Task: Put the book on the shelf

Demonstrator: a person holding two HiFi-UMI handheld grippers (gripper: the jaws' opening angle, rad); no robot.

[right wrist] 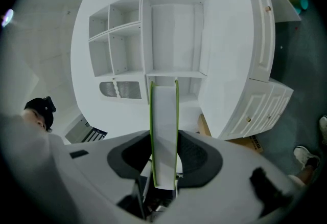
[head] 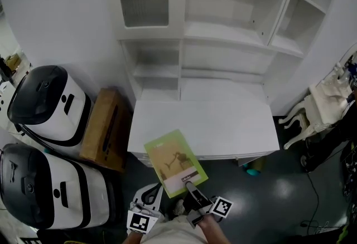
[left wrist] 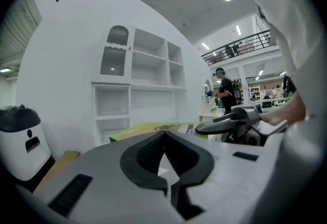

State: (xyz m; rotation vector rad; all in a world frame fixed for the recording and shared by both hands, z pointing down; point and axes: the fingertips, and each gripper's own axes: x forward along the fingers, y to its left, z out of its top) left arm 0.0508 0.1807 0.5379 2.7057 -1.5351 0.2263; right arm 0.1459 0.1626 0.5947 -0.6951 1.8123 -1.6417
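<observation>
A green-covered book point(head: 174, 162) is held flat in front of the white desk, its near edge clamped in my right gripper point(head: 191, 188). In the right gripper view the book point(right wrist: 164, 131) stands edge-on between the pads, white pages framed by green covers, and the gripper point(right wrist: 164, 159) is shut on it. My left gripper point(head: 149, 197) hangs low to the left of the book; its jaws point(left wrist: 164, 154) meet with nothing between them. The white shelf unit point(head: 223, 25) with open compartments rises behind the desk.
The white desk top point(head: 203, 126) lies between me and the shelves. A brown cardboard box point(head: 105, 128) and two white-and-black machines point(head: 47, 105) stand at the left. A white chair point(head: 321, 105) is at the right. A person stands far off in the left gripper view point(left wrist: 225, 92).
</observation>
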